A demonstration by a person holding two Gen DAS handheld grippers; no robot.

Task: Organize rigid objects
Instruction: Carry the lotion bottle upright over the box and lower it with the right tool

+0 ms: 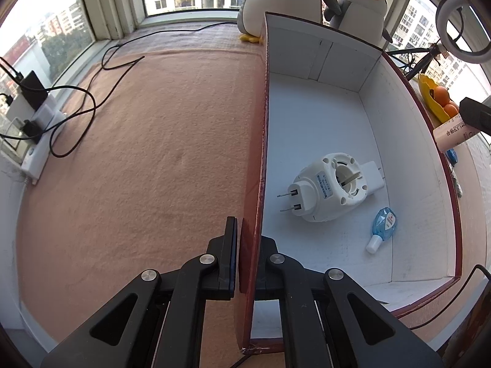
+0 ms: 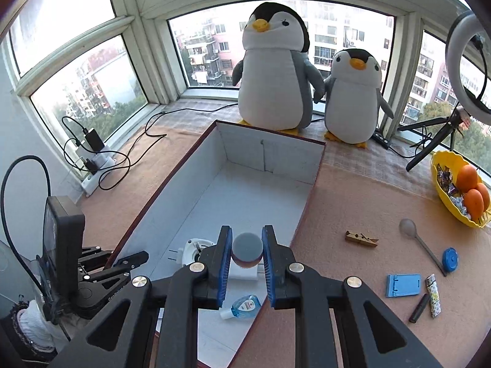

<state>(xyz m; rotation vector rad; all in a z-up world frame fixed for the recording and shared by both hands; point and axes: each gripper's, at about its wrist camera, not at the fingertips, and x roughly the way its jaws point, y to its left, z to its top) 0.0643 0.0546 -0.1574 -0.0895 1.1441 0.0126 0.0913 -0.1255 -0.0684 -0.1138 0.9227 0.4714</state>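
Gripping a pink tube (image 2: 247,250) above the box (image 2: 214,190), the right claw (image 2: 247,256); left claw (image 1: 248,245) clamps the box's wall.

Tabletop (image 2: 353,202) w/ pink-orange cloth. Box (image 2: 310,165) sits centre; two plush penguins (image 2: 276,70) at far edge. Right: yellow bowl (image 2: 437,168), clothespin (image 2: 361,239), spoon (image 2: 420,242), blue lid (image 2: 450,260), blue stand (image 2: 402,285), lighter (image 2: 433,294). Far left: power strip (image 2: 95,168) w/ cables.

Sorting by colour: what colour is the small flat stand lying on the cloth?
Blue plastic stand, clearest in the right wrist view.
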